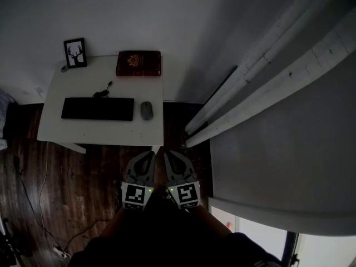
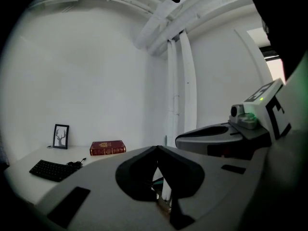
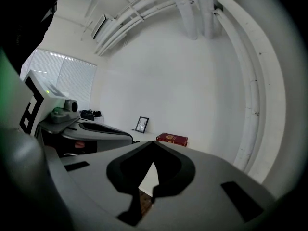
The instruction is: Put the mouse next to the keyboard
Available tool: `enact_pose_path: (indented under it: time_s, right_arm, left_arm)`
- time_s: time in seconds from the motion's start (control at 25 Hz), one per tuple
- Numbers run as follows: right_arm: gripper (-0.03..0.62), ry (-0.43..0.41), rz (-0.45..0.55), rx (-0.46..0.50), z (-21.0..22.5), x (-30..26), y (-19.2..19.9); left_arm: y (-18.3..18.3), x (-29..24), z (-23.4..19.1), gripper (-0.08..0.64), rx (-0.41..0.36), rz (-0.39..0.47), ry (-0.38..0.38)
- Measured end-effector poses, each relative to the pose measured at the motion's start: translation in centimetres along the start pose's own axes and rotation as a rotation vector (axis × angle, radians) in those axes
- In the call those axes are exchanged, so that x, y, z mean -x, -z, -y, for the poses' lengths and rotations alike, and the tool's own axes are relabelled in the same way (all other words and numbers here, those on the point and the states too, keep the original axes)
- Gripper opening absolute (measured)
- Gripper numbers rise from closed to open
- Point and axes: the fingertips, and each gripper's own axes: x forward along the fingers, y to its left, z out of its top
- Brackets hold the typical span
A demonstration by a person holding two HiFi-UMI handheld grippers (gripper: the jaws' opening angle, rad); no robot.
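We are looking down at a white counter standing against the wall, with a black keyboard lying across its middle. The grey mouse is resting on the counter just beside the keyboard's right end, with a narrow gap between them. Behind the keyboard's right half a dark red book is lying flat by the wall. Behind its left end a framed deer picture is standing, and a thin black cable is curling off its back edge. Right of the keyboard, past the counter's edge, white pipes are running along the wall. On the keyboard's near side, off the counter and over the dark wooden floor, we are holding the left gripper and the right gripper side by side, well apart from the mouse. Both are pointing toward the counter with jaws pressed together at the tips, gripping nothing.
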Motion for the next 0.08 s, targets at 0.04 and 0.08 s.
enact_pose_path:
  time_s: [0.04,0.08]
  right_arm:
    - [0.02,-0.002,0.002,-0.002,0.13,0.2,0.29]
    - [0.02,-0.003,0.003,-0.003,0.26,0.41,0.56]
  left_arm:
    - [-0.01,-0.02,0.34,0.003,-0.003,-0.001,0.001]
    - [-0.01,-0.02,0.68,0.003,-0.006,-0.002,0.001]
